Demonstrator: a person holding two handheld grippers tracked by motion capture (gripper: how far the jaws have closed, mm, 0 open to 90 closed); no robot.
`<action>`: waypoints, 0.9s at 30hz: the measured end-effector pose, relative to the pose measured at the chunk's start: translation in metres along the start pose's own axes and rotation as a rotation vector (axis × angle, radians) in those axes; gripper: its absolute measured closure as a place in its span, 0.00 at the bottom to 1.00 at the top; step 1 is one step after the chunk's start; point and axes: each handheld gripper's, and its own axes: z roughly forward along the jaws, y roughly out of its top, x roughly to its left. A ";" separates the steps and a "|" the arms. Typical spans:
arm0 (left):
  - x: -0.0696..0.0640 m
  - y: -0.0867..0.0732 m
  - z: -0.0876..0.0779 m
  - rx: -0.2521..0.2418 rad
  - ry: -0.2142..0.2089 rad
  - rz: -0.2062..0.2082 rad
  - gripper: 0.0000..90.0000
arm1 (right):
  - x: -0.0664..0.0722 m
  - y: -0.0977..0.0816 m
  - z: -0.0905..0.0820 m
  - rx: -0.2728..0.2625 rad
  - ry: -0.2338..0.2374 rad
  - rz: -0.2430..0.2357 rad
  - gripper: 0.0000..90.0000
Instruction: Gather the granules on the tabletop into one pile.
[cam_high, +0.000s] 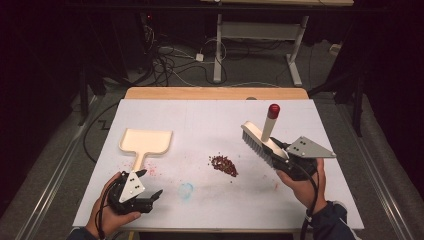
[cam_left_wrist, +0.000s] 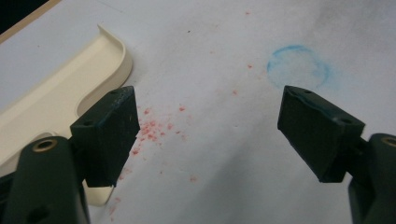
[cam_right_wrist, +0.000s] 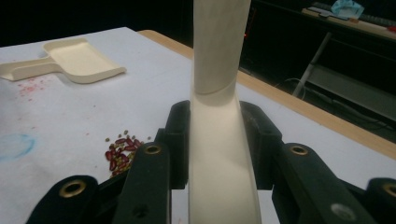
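A cream dustpan (cam_high: 145, 141) lies flat at the table's left, its handle pointing toward the person; it also shows as the dustpan (cam_left_wrist: 51, 105) and, far off, the dustpan (cam_right_wrist: 81, 59). My left gripper (cam_high: 150, 186) stands open just below the handle's end, and my left gripper (cam_left_wrist: 208, 135) has bare table between its jaws. A small heap of red beans (cam_high: 223, 164) sits mid-table, seen too as beans (cam_right_wrist: 120, 153). My right gripper (cam_high: 281, 161) is shut on a cream brush (cam_high: 262, 141) with a red-tipped handle, held off the table right of the heap; the brush (cam_right_wrist: 219, 116) rises between the jaws.
The white table sheet (cam_high: 210, 120) carries red specks (cam_left_wrist: 152, 128) beside the dustpan handle and a faint blue ring (cam_left_wrist: 299, 67). A wooden edge (cam_high: 215, 93) runs along the far side. Beyond it are table legs (cam_high: 218, 50) and cables on a dark floor.
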 end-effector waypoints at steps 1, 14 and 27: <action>0.000 0.000 0.000 0.002 0.001 0.000 0.22 | -0.001 -0.001 -0.002 -0.001 0.010 0.006 0.75; 0.000 -0.001 0.001 0.009 0.001 -0.006 0.22 | -0.010 -0.008 -0.037 0.089 0.166 -0.024 0.75; 0.001 -0.001 0.002 0.023 -0.002 -0.001 0.22 | -0.031 -0.031 -0.061 0.271 0.338 0.050 0.75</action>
